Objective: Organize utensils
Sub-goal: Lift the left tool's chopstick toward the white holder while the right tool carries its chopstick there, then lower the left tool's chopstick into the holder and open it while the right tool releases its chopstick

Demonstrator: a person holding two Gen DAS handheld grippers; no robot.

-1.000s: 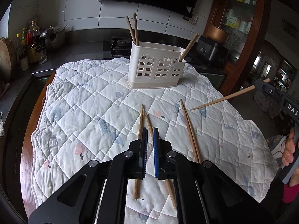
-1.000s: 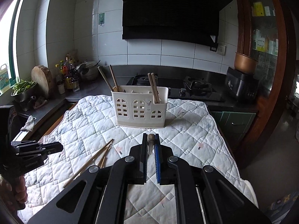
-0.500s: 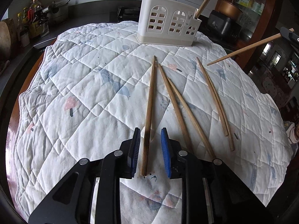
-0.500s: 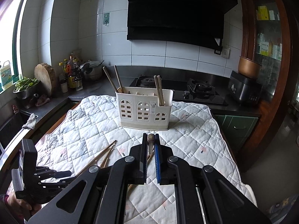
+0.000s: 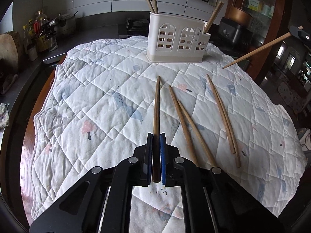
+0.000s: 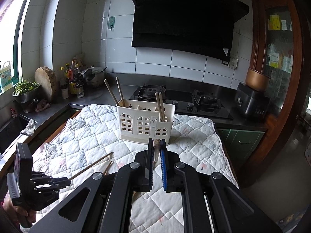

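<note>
A white utensil holder (image 5: 175, 38) stands at the far side of the quilted cloth (image 5: 93, 97), with chopsticks upright in its left and right compartments. My left gripper (image 5: 156, 136) is low over the cloth, its jaws closing onto the near end of a wooden chopstick (image 5: 157, 101) that points toward the holder; the pads press it. Several more chopsticks (image 5: 186, 128) lie loose to its right. My right gripper (image 6: 157, 145) is shut on another chopstick (image 5: 258, 48), held in the air to the right of the holder (image 6: 144, 122). In the right wrist view the left gripper (image 6: 65, 181) shows at the lower left.
A worktop with bottles (image 6: 72, 81), a pot (image 6: 93, 75) and a chopping block (image 6: 45, 81) runs along the left. Behind the table is a gas hob (image 6: 180, 99). A dark appliance (image 6: 252, 103) and a wooden cabinet (image 6: 279, 48) stand on the right.
My left gripper came down to the cloth, opened a little around a lying chopstick, and closed on its near end. The right gripper rose slightly, still holding its chopstick.
</note>
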